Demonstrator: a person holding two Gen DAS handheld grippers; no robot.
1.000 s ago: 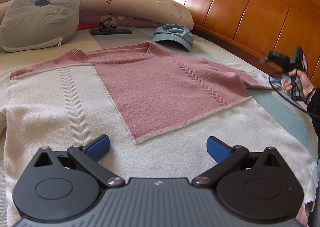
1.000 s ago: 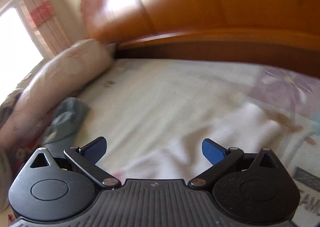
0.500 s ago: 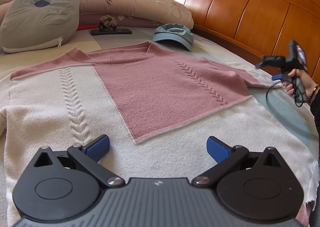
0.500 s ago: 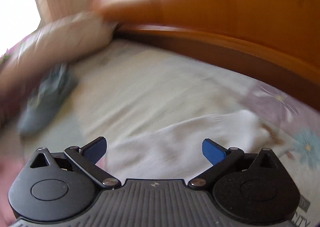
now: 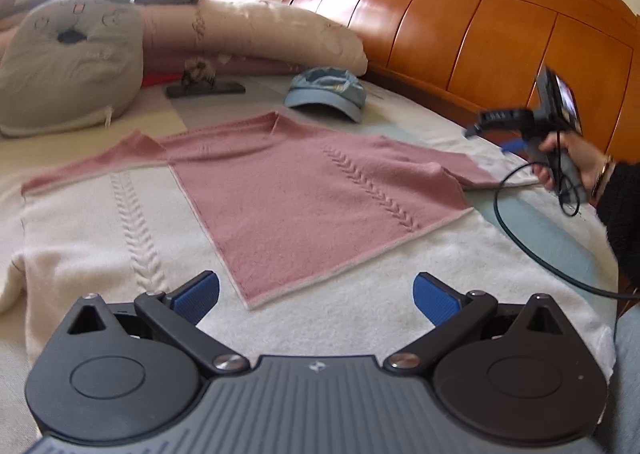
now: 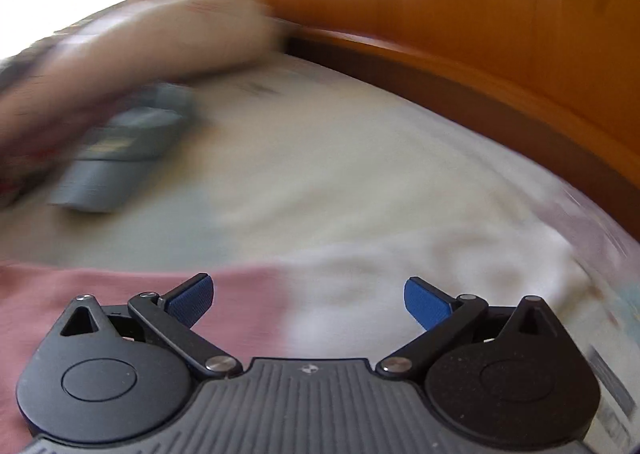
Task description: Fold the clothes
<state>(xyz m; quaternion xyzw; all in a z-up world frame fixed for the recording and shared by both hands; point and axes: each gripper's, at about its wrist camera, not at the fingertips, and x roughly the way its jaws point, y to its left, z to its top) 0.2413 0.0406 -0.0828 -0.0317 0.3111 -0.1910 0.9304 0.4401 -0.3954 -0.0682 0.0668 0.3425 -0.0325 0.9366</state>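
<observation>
Sweater (image 5: 304,190) in pink and white lies spread flat on the bed (image 5: 432,122), with its neck toward the pillows and its white bottom part closest to the left gripper (image 5: 316,292). Far to the left sits a grey cushion (image 5: 68,70) with a cat face on it, leaning by the long pink pillows (image 5: 256,34). Just beside the cushion, a small dark thing (image 5: 206,88) lies flat on the bed with a little flower-like lump on top. Next comes a blue cap (image 5: 326,92), resting on the bed just past the sweater's neck. In the middle, the left gripper hangs over the white bottom part of the sweater, and its blue fingers (image 5: 196,294) are spread wide apart with nothing between them. Behind it all stands the brown wooden headboard (image 5: 472,26). Over to the right, a hand (image 5: 572,162) holds the right gripper (image 5: 500,130) up near the sweater's right sleeve (image 5: 460,170), and a black cable (image 5: 520,242) loops down from it across the bed. A dark sleeve (image 5: 624,206) covers the arm. In the right gripper's own view everything is blurry, but its fingers (image 6: 190,300) are also spread wide and hold nothing. Under them the pink part of the sweater sits on the left and a white part on the right, maybe the end of the sleeve, though the blur makes it hard to be sure. The blue cap shows as a smudge far to the left there, and the headboard runs along the top.
</observation>
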